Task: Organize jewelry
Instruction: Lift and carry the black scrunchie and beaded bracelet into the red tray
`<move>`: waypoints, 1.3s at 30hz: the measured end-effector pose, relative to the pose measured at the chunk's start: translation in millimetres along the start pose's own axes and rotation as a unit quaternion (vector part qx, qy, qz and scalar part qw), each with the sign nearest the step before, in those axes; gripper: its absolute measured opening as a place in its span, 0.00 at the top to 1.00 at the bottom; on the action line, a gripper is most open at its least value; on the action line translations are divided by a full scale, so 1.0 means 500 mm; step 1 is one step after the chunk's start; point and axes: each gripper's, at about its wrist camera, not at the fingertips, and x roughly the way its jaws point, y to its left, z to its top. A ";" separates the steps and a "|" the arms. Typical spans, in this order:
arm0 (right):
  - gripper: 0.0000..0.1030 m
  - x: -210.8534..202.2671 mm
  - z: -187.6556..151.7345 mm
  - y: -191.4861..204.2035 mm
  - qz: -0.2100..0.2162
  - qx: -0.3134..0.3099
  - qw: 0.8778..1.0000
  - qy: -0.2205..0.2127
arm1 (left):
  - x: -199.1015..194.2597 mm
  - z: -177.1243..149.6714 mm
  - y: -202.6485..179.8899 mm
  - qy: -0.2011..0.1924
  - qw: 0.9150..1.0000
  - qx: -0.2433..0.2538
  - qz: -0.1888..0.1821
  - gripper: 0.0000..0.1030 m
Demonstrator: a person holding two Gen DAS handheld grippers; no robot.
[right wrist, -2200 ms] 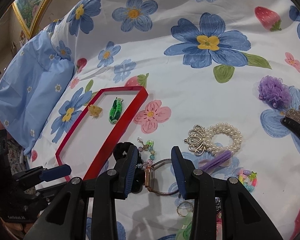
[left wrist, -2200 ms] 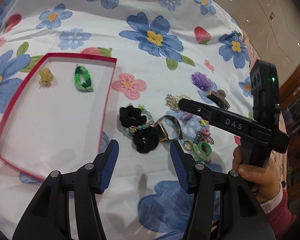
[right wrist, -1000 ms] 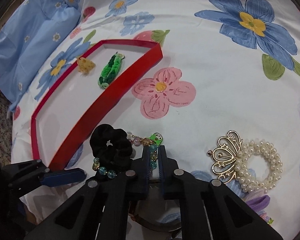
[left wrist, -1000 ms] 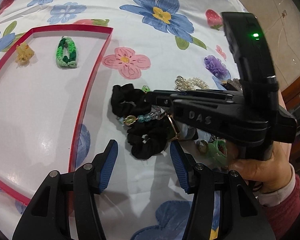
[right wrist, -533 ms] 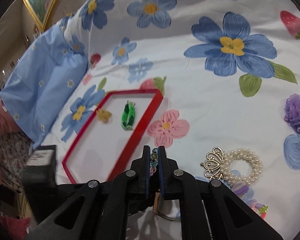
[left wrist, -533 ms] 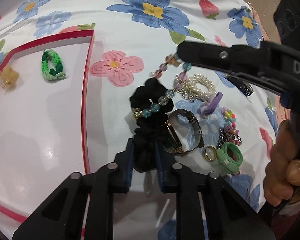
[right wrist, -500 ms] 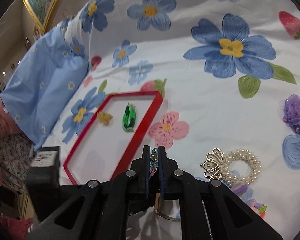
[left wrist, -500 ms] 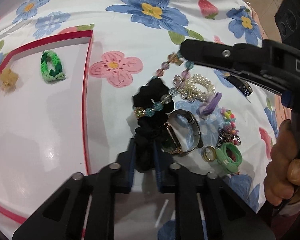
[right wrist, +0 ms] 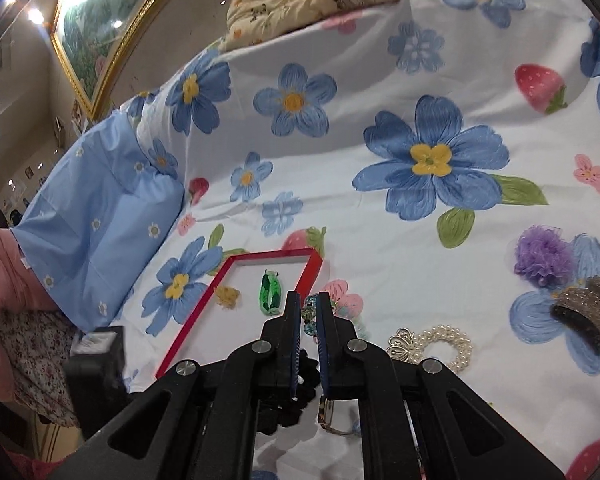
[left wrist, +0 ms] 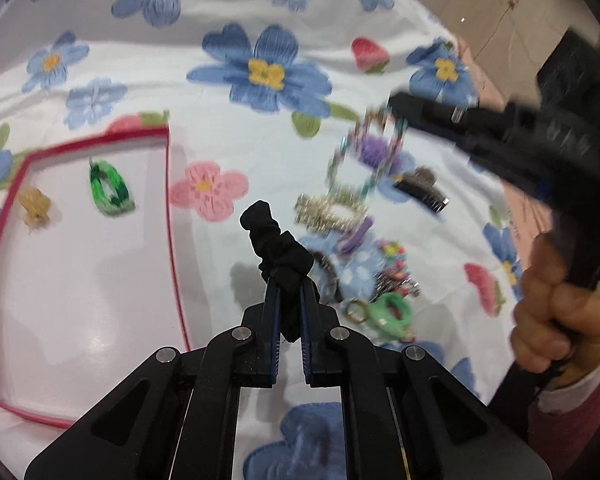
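The left gripper (left wrist: 288,288) has its fingers pinched on a black scrunchie (left wrist: 276,240), lifted above the floral bedsheet (left wrist: 260,20) just right of the red-rimmed tray (left wrist: 168,200). The right gripper (right wrist: 309,312) has its fingers clamped on a beaded bracelet (left wrist: 364,152) — blurred, dangling over the jewelry pile. In the tray lie a green band (left wrist: 110,188) and a yellow clip (left wrist: 34,204), near each other.

Beaded bracelet (left wrist: 364,156) motion-blurred; right tool (left wrist: 396,104) tip smeared; pearl bracelet (left wrist: 332,212) detail unreadable.

L tongs (left wrist: 288,300): black, blue pads, silver screws | R tongs (right wrist: 309,312): same, green LED | pink sleeve
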 end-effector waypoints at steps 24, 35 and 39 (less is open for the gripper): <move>0.93 0.042 -0.068 0.081 0.019 0.006 1.000 0.023 | -0.167 -0.004 0.171 -0.068 0.994 -0.077 0.033 0.93; 0.93 0.113 -0.071 0.148 0.048 -0.011 0.998 0.045 | -0.187 -0.021 0.242 -0.073 0.990 -0.105 0.054 0.93; 0.93 0.138 -0.069 0.167 0.056 -0.017 0.997 0.052 | -0.184 -0.022 0.266 -0.072 0.989 -0.113 0.060 0.93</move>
